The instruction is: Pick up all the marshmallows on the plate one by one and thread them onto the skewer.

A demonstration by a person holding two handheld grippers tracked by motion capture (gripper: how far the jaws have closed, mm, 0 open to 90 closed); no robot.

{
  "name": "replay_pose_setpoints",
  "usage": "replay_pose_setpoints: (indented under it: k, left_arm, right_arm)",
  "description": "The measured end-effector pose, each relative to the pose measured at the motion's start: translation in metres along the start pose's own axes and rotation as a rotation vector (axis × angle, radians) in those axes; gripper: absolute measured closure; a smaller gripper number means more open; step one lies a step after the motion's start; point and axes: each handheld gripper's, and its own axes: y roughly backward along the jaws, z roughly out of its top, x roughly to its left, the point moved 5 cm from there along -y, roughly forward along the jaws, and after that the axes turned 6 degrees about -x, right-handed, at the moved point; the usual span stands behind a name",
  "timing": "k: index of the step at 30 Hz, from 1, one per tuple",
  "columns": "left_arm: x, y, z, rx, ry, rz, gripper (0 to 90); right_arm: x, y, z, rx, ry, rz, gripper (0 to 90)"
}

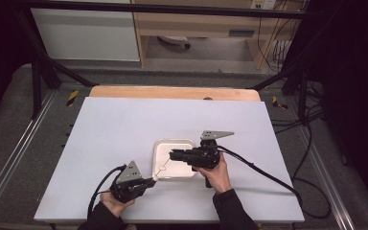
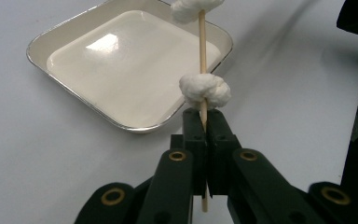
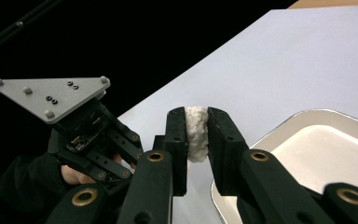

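My left gripper (image 1: 149, 181) (image 2: 204, 122) is shut on the lower end of a thin wooden skewer (image 2: 202, 44) that points up over the near left corner of a white tray (image 1: 188, 143) (image 2: 70, 86). A white marshmallow-like lump (image 2: 205, 91) is threaded on the skewer just above the jaws. A second lump (image 2: 192, 7) sits higher up, cut off by the frame's top edge. My right gripper (image 1: 171, 155) (image 3: 196, 114) hovers over the tray, pointing left, shut on a separate white lump (image 3: 196, 135).
The tray (image 3: 307, 116) lies on a white table cover (image 1: 124, 129) with bare surface all around it. A wooden table edge (image 1: 172, 92) shows at the back. In the right gripper view my left gripper's grey plate (image 3: 51, 95) is close by on the left.
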Motion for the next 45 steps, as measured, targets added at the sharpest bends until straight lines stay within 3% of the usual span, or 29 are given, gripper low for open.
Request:
replay_pose_setpoints:
  k: [37,40,42,45]
  left_arm:
    - [-0.002,-0.009,0.004,-0.034,0.017,0.0,88.7]
    - [-0.002,-0.009,0.004,-0.04,0.018,-0.004,88.7]
    - [-0.002,-0.007,0.004,-0.051,0.017,0.003,88.7]
    - [0.001,-0.005,0.004,-0.058,0.028,0.006,88.7]
  right_arm:
    - [0.001,-0.01,-0.024,0.076,0.026,-0.002,78.0]
    - [0.001,-0.008,-0.022,0.068,0.054,-0.026,68.9]
    - [-0.001,-0.007,-0.021,0.058,0.082,-0.061,51.0]
    - [-0.001,-0.002,-0.018,0.055,0.108,-0.086,40.0]
